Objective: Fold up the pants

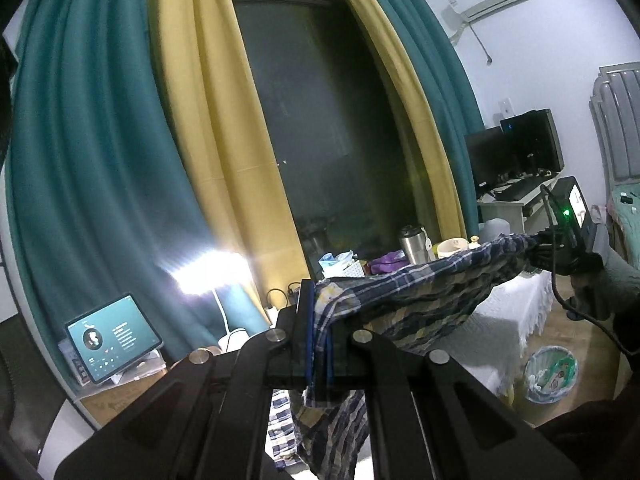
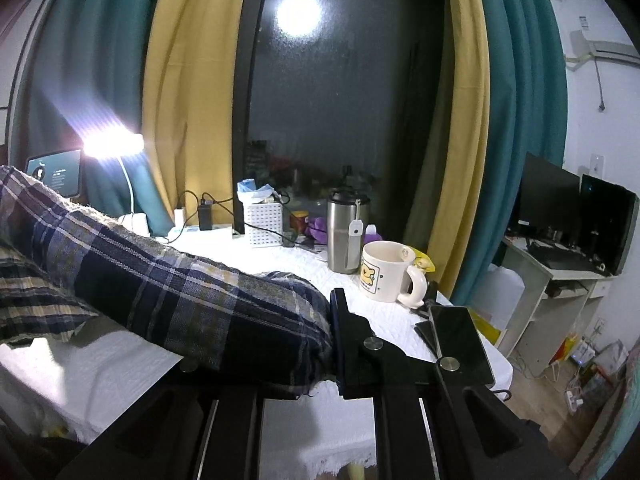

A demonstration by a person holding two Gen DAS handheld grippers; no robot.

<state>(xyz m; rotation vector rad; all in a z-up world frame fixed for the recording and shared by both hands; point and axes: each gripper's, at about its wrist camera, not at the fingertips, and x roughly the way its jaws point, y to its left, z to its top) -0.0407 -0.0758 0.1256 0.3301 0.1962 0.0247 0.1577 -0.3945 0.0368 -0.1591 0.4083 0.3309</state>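
**Plaid pants held stretched between both grippers above the table**

The left gripper [image 1: 318,322] has its jaws pressed together on one end of the plaid pants [image 1: 420,288]; the cloth is pinched between the blue-edged pads, and a loose part hangs straight down below the fingers. From this gripper the fabric runs ahead and to the right as a sagging band in the air, ending at the right gripper [image 1: 538,246], which shows in the left wrist view at the far right, with a green light on its body and a black cable trailing down.

In the right wrist view the right gripper [image 2: 332,336] is clamped on the other end of the pants [image 2: 172,280]: the bunched cloth sits against the inner face of the one visible black finger, while the opposite finger is hidden under the fabric. The pants stretch away to the left of this gripper, above the white-covered table [image 2: 280,264].

Ahead of the right gripper and slightly to its right stands a cream mug [image 2: 386,270] with a cartoon print, handle turned right. Just behind it is a steel tumbler [image 2: 345,236] with a tag hanging on it. A dark phone [image 2: 460,336] lies right of the gripper on the table edge. Further ahead to the left a white perforated basket [image 2: 262,222] stands, and a lit desk lamp [image 2: 112,144] glares at far left.
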